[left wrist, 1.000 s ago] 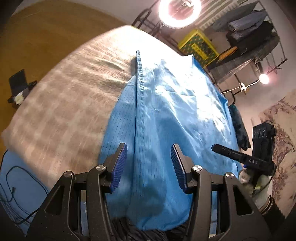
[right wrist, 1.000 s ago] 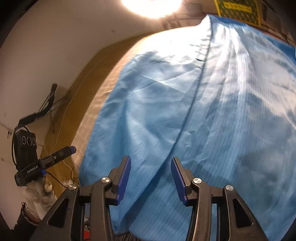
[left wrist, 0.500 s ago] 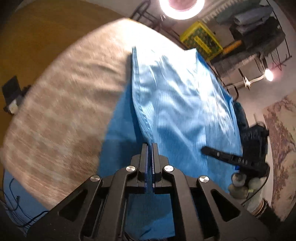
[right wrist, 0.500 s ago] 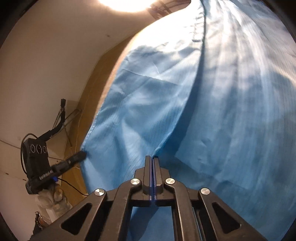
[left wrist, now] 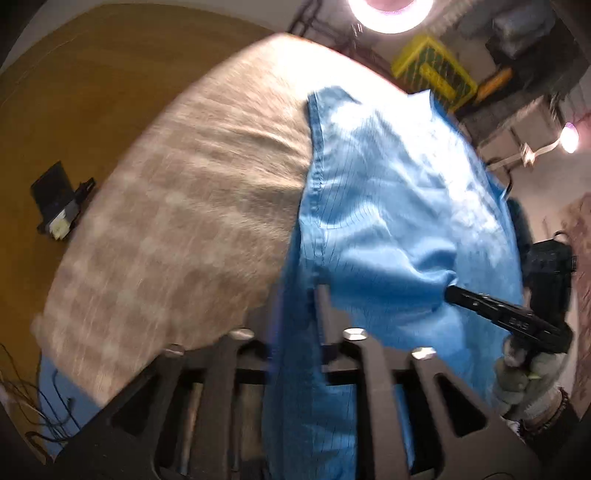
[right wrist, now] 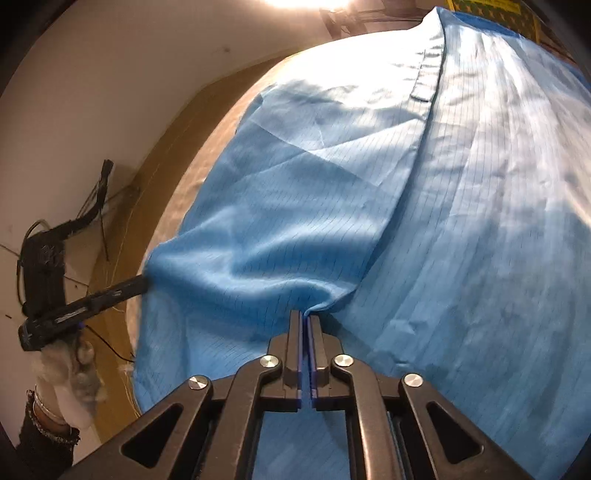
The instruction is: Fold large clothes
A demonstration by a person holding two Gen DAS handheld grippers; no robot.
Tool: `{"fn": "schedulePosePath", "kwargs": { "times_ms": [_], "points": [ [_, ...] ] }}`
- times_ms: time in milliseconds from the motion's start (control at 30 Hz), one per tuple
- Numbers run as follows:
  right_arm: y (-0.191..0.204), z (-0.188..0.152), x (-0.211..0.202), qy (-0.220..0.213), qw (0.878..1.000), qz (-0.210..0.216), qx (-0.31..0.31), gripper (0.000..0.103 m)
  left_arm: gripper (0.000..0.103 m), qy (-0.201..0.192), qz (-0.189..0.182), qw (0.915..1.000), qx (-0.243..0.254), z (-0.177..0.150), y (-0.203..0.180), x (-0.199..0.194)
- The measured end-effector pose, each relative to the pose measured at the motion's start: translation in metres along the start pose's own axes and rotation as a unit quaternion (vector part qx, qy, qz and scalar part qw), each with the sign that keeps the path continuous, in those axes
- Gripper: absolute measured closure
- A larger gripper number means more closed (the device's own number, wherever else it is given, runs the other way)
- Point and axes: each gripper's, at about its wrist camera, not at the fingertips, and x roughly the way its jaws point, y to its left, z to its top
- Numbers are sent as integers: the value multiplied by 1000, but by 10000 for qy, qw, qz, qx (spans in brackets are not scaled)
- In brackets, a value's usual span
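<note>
A large light-blue garment (left wrist: 399, 206) with thin dark lines lies on a beige checked cover (left wrist: 177, 221); it also fills the right wrist view (right wrist: 424, 206). My left gripper (left wrist: 299, 291) is shut on the garment's near edge and lifts it, with cloth draped over its fingers. My right gripper (right wrist: 305, 325) is shut on a pinch of the garment's near edge. Each view shows the other gripper gripping the same lifted edge: the right gripper in the left wrist view (left wrist: 458, 293), the left gripper in the right wrist view (right wrist: 136, 284).
A wooden floor (left wrist: 74, 122) lies left of the covered surface, with a small black device (left wrist: 55, 199) on it. A ring light (left wrist: 391, 11), a yellow crate (left wrist: 432, 70) and a rack of dark clothes stand at the far end. Cables trail at the lower left (left wrist: 22, 410).
Both grippers shut on the garment's near edge between one second and half a second ago. Since then both have lifted the edge, and cloth now hangs over the left gripper's fingers.
</note>
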Motion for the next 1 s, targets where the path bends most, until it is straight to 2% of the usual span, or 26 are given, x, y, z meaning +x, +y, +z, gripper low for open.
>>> {"fn": "schedulePosePath", "kwargs": {
  "times_ms": [33,67,100,167,267,367,433,567,700,733,800,867,1000],
  "points": [
    [1,1,-5,-48,10000,-50,-24,80,56,-148,-4,9999,-42,-7,4,-11],
    [1,2,-12,-120,9999,-93,-47,74,50,-293,-3,9995,-68,-17,8,-23],
    [0,2,-17,-173,9998,-121,-70,71,49,-343,-25,9994,-102,-25,11,-29],
    [1,0,-26,-232,9996,-115,-127,71,49,-383,-207,9986,-288,-45,19,-39],
    [8,-4,-37,-300,9992,-62,-257,71,49,-192,-351,9977,-540,-74,27,-36],
    [29,-14,-46,-349,9978,197,-524,71,48,-184,-469,9948,-880,-94,38,-35],
    [50,-21,-42,-284,9956,344,-823,71,47,-253,-631,9906,-1190,-105,47,-33],
    [84,-26,-13,3,9893,107,-1453,71,45,-280,-632,9882,-1365,-112,53,-25],
    [79,-23,16,176,9889,-300,-1442,71,45,-503,-594,9901,-1165,-107,40,-30],
    [74,-21,22,191,9882,-501,-1432,75,45,-534,-574,9907,-1108,-105,37,-31],
    [64,-18,23,76,9898,-514,-1329,84,45,-613,-552,9921,-950,-103,31,-37],
    [56,-13,22,19,9926,-506,-1108,86,45,-716,-435,9932,-809,-99,25,-39],
    [58,-12,22,-36,9910,-686,-1146,84,45,-505,-312,9956,-728,-87,24,-21]
  ]
}}
